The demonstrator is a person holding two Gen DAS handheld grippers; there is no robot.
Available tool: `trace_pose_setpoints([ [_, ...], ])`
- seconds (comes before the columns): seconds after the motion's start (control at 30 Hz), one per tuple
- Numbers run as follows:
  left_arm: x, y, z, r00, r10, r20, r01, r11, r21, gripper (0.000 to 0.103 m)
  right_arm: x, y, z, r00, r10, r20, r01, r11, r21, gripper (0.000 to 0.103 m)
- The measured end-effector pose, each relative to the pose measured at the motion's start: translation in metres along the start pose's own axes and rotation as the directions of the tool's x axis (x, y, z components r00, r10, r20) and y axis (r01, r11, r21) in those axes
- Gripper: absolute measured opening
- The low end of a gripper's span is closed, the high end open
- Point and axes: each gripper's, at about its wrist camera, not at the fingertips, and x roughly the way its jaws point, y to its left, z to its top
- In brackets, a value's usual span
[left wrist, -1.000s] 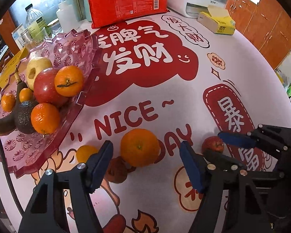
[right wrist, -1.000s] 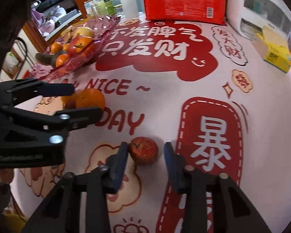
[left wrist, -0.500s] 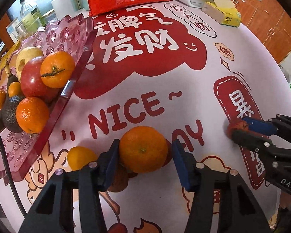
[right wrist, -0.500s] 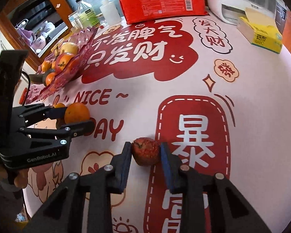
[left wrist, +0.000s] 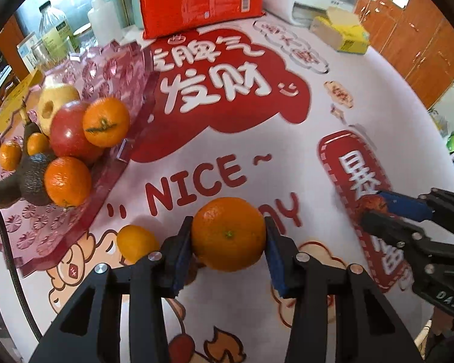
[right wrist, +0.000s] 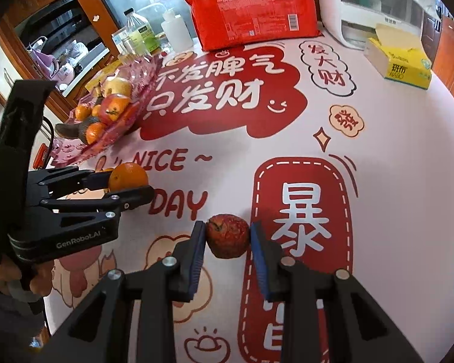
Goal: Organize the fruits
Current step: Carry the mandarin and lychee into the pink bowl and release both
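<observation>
My left tool (left wrist: pixel 228 240) clamps the orange (left wrist: pixel 228 234) across its widest part, just right of the pink fruit tray (left wrist: pixel 42 236); firm and round, it could roll free. Farther right of that tray, my right tool (right wrist: pixel 227 237) pinches the small wrinkled red fruit (right wrist: pixel 228 236), which looks light and soft, so I squeeze gently.

Brown fruit (left wrist: pixel 193 269) mostly hidden behind left gripper (left wrist: pixel 228 239) pad; type unclear

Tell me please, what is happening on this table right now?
A person is gathering loose fruit with two handheld grippers. The left gripper is shut on an orange; the right gripper clamps a small wrinkled red fruit. The pink fruit tray already holds oranges and apples. Another small orange remains on the tablecloth.
</observation>
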Motion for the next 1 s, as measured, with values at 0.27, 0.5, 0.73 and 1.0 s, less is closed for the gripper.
trace_pose_setpoints([
  [0.27, -0.053, -0.008, -0.016, 0.997, -0.037, 0.065, 0.037, 0.999, 0.001, 0.042, -0.033, 0.021, -0.006, 0.999, -0.007, 0.047, 0.008, 1.000, -0.015, 0.030],
  [0.5, -0.104, 0.003, -0.031, 0.991, -0.027, 0.129, 0.026, 1.000, 0.008, 0.042, -0.064, 0.053, -0.010, 0.995, -0.005, 0.095, 0.009, 0.999, -0.038, 0.030],
  [0.73, -0.169, 0.050, -0.037, 0.976, 0.035, 0.213, -0.026, 0.999, -0.044, 0.043, -0.107, 0.103, 0.008, 0.982, 0.022, 0.186, -0.006, 0.996, -0.086, 0.030],
  [1.0, -0.255, 0.117, -0.032, 0.945, 0.111, 0.308, -0.104, 0.994, -0.039, 0.043, -0.163, 0.164, 0.055, 0.956, 0.057, 0.288, -0.017, 0.990, -0.138, 0.030],
])
